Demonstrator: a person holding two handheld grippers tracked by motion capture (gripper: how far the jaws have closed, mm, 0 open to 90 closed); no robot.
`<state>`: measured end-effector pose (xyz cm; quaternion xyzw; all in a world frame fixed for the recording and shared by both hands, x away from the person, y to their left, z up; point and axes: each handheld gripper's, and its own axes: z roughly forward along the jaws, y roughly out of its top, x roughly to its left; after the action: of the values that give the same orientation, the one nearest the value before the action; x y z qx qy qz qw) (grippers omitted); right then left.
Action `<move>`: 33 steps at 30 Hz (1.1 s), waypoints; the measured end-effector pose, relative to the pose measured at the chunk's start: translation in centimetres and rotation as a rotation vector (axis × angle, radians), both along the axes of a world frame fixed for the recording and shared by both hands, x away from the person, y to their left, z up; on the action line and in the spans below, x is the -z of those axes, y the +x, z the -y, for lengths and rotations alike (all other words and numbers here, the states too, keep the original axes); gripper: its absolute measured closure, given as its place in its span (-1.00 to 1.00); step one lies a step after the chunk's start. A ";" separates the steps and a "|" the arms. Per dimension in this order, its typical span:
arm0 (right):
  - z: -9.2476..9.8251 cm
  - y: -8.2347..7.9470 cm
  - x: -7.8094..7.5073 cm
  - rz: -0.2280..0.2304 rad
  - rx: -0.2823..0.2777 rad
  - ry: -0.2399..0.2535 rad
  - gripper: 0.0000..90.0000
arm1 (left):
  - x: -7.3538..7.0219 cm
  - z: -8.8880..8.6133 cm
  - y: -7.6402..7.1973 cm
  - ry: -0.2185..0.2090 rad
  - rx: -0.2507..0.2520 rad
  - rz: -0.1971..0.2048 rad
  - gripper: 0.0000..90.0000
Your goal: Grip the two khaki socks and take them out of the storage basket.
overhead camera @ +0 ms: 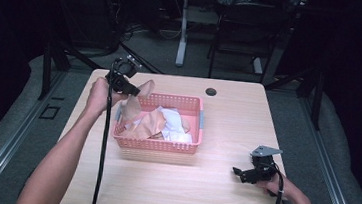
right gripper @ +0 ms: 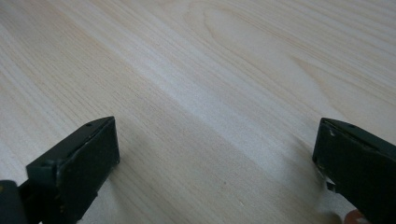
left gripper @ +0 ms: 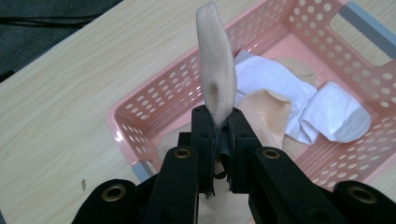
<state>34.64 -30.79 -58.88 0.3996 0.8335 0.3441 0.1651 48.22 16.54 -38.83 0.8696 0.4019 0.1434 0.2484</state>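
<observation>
Your left gripper (left gripper: 219, 123) is clamped on a beige sock (left gripper: 215, 60), holding it above the left end of the pink basket (left gripper: 154, 98); in the high view part of it looks to hang down into the basket, hard to be sure at that size. White socks (left gripper: 303, 102) and more beige ones lie inside. Your right gripper (right gripper: 215, 154) has its jaws wide apart, nothing between them, low over bare table (right gripper: 196, 70) right of the basket.

Pink basket (overhead camera: 157, 145) on wooden table (overhead camera: 226, 131)
</observation>
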 end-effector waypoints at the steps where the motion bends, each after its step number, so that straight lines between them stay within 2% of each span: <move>1: 0.0 0.0 0.0 0.000 0.000 0.000 -1.00 | -0.2 -0.1 0.0 -0.002 -0.001 0.002 0.86; 11: 0.0 0.0 0.0 0.000 0.000 -0.002 -1.00 | -2.3 -1.3 -0.5 -0.021 -0.018 0.034 0.86; 15: 0.0 0.0 0.0 0.000 0.000 -0.003 -1.00 | -2.9 -2.4 -0.7 -0.026 -0.032 0.041 0.86; 21: 0.0 0.0 0.0 0.000 -0.001 -0.003 -1.00 | -3.5 -3.6 -1.0 -0.034 -0.053 0.054 0.86; 33: 0.0 0.0 0.0 -0.001 0.000 -0.003 -1.00 | -4.2 -7.3 -1.7 -0.042 -0.118 0.067 0.86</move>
<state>34.64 -30.80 -58.87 0.3993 0.8342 0.3426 0.1653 46.47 23.88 -34.61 0.8338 0.4468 0.1783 0.2710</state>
